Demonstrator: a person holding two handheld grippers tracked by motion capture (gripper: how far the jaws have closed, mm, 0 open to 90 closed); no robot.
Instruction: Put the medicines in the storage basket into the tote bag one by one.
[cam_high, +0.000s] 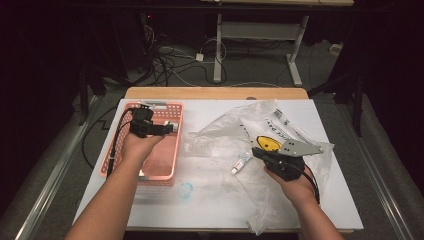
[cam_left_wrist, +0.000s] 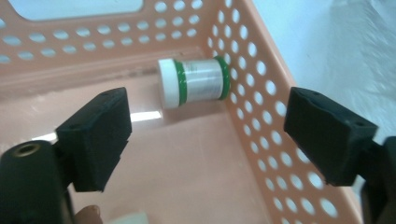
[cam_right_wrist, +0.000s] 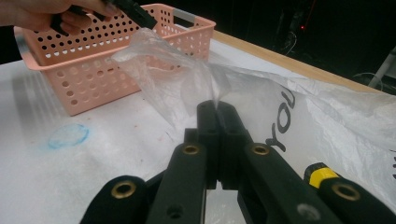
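A small jar (cam_left_wrist: 194, 81) with a white cap and green bands lies on its side on the floor of the pink perforated basket (cam_left_wrist: 261, 116), against its wall. My left gripper (cam_left_wrist: 210, 121) hovers over the basket (cam_high: 165, 167) with its jaws wide apart and nothing between the pads; the jar sits beyond them. In the high view the left gripper (cam_high: 167, 128) is over the basket's far half. My right gripper (cam_right_wrist: 217, 107) is shut on a fold of the clear plastic bag (cam_right_wrist: 177, 79). The bag (cam_high: 235, 130) spreads over the table's right half, with the right gripper (cam_high: 257, 152) at its near side.
A small white tube (cam_high: 241, 163) lies on the white table cover just left of the right gripper. A yellow and black object (cam_high: 269, 144) sits inside the bag. A faint blue ring mark (cam_high: 185, 190) is on the cover near the basket's front corner.
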